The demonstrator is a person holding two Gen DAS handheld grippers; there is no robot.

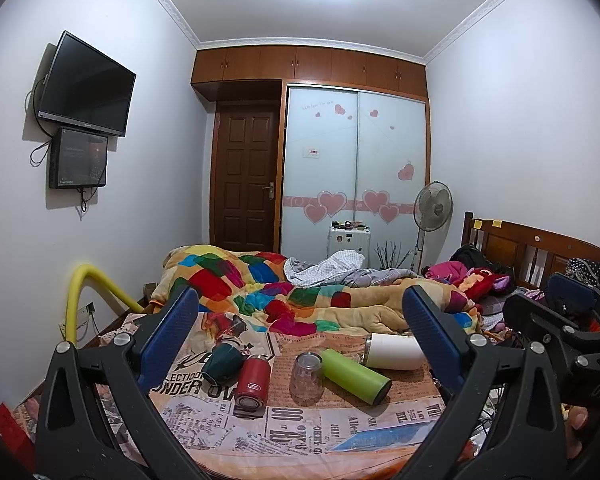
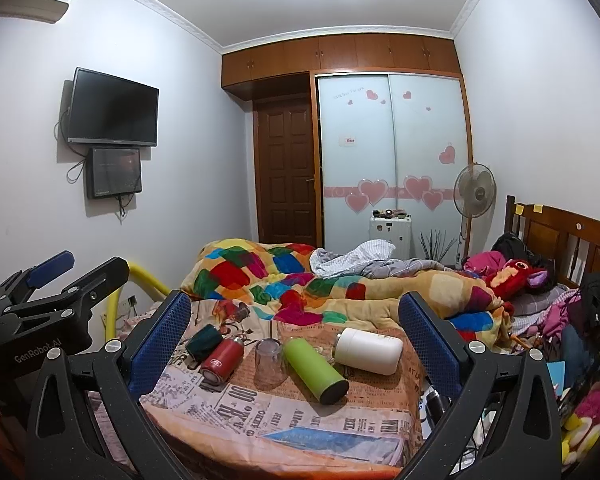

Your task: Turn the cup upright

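Note:
A clear glass cup [image 1: 307,378] stands upside down on the newspaper-print cloth [image 1: 292,428]; it also shows in the right wrist view [image 2: 269,363]. Around it lie a dark green cup [image 1: 220,362], a red bottle [image 1: 252,380], a lime green bottle [image 1: 356,376] and a white bottle [image 1: 394,351], all on their sides. My left gripper [image 1: 300,320] is open and empty, above and short of the cups. My right gripper [image 2: 296,322] is open and empty, likewise held back from them. Each gripper shows at the edge of the other's view.
The cloth covers a small table at the bed's foot. A colourful patchwork quilt [image 1: 276,288] lies behind it. A yellow padded rail [image 1: 96,284] stands left. Clothes and toys pile at the right by the wooden headboard [image 1: 540,248]. A blue card [image 1: 384,436] lies near the front edge.

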